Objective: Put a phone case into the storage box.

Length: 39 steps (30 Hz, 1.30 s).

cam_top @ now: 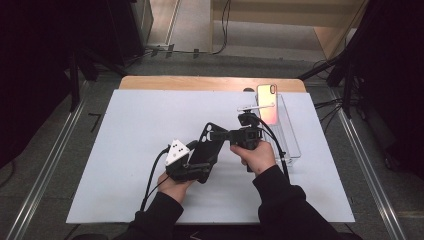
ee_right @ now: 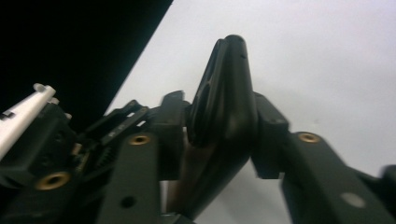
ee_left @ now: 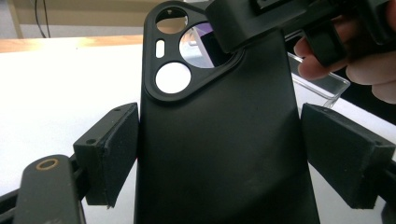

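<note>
A clear tray (cam_top: 291, 145) at the surface's (cam_top: 125, 150) right edge is holding one phone (cam_top: 266, 102) propped upright. One black phone case (cam_top: 209, 144) is hovering mid-surface, with the left claw (ee_left: 219, 154) pinching its sides and the right claw (ee_right: 224, 135) clamping its top edge.

Dim room, bright white table (cam_top: 125, 150); glare on mat, soft blur in right gripper view.

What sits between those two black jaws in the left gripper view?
A black phone case, camera cutouts at its top, stands between the pads of the left gripper; the right gripper pinches its upper end.
</note>
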Tool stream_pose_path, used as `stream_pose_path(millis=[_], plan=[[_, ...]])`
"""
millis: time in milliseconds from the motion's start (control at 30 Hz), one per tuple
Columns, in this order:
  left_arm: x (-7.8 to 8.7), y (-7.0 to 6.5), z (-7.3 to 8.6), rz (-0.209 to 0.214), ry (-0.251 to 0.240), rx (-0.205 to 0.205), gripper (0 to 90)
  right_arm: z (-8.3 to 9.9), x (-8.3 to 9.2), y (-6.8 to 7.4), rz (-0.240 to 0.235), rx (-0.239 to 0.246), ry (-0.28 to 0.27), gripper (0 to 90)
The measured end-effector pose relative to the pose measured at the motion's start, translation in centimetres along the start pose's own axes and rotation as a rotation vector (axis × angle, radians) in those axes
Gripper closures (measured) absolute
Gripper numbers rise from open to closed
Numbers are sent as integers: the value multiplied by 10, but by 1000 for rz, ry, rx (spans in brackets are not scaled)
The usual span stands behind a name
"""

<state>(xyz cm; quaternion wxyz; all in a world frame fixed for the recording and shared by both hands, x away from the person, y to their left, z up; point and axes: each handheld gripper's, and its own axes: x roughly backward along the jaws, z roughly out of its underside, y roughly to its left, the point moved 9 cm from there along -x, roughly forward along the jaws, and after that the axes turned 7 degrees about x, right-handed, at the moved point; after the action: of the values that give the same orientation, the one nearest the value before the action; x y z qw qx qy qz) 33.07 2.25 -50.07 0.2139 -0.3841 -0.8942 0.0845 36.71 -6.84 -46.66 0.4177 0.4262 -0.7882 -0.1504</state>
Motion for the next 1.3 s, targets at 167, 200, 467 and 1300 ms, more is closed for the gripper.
stream_pose_path(millis=[167,200,467,1300], plan=[[1,-2,-3,17,-15,5,145,-3,4,5,-46,-20,-30,782],[1,-2,-2,17,-12,5,143,-4,4,6,-47,-19,-33,790],[0,-4,-2,16,0,-12,135,-3,5,11,-85,-36,-24,825],[0,-5,-3,15,151,41,126,-6,14,8,-43,1,-41,826]])
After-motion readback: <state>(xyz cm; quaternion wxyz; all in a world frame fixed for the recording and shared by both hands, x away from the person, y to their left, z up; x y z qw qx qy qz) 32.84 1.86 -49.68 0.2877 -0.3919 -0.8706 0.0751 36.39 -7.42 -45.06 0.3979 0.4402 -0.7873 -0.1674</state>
